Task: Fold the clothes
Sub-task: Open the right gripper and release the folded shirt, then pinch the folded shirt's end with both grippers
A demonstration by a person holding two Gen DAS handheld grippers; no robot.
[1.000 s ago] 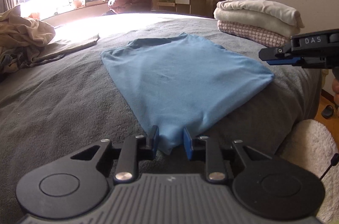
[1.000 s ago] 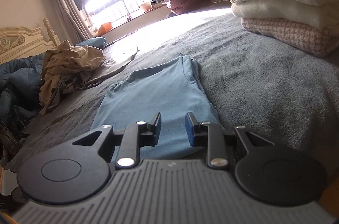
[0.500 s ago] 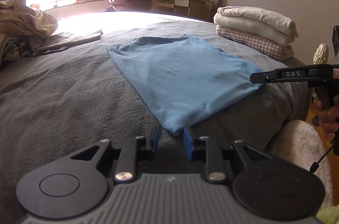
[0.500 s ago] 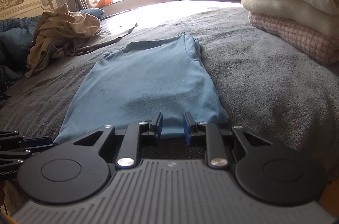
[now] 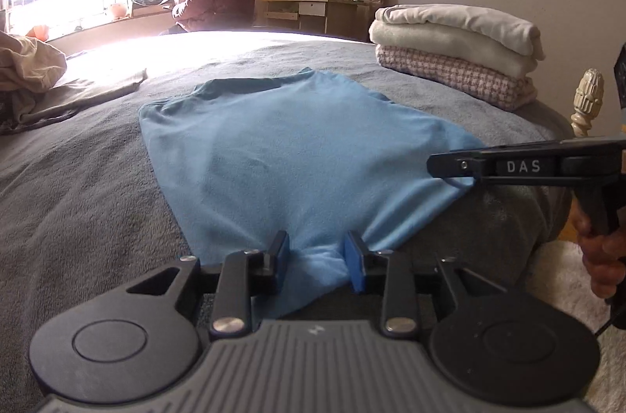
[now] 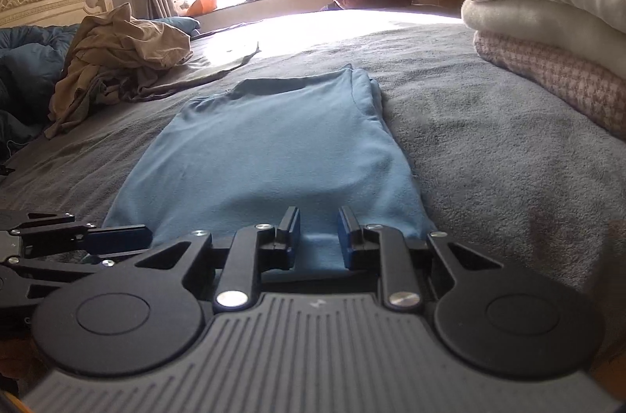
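Left wrist view. The light blue knit shirt [image 5: 297, 155] lies flat on the grey fleece bed cover [image 5: 78, 202], collar end far, hem near — its long axis runs away from the camera toward the bright window, slanting up-left. A second ago the near hem corner sat clear of the left gripper [image 5: 316, 258]; now that corner is bunched between the blue pads, which are opening and do not visibly press the cloth. The right gripper [image 5: 450, 166], seen side-on at the shirt's other near corner, has sunk to the cloth edge compared with a second ago. A hand [image 5: 602, 256] holds its grip. Behind, a stack of folded cream and houndstooth blankets [image 5: 457, 49] sits well apart from the shirt.

Right wrist view. The shirt [image 6: 281, 143] points straight away, collar far; the view is more level than a second ago. Its hem lies between the right gripper's [image 6: 319, 231] narrowly parted pads — whether they pinch it cannot be told. The left gripper [image 6: 117, 239] touches the hem's left corner. A crumpled tan garment heap [image 6: 121, 57] lies far left.
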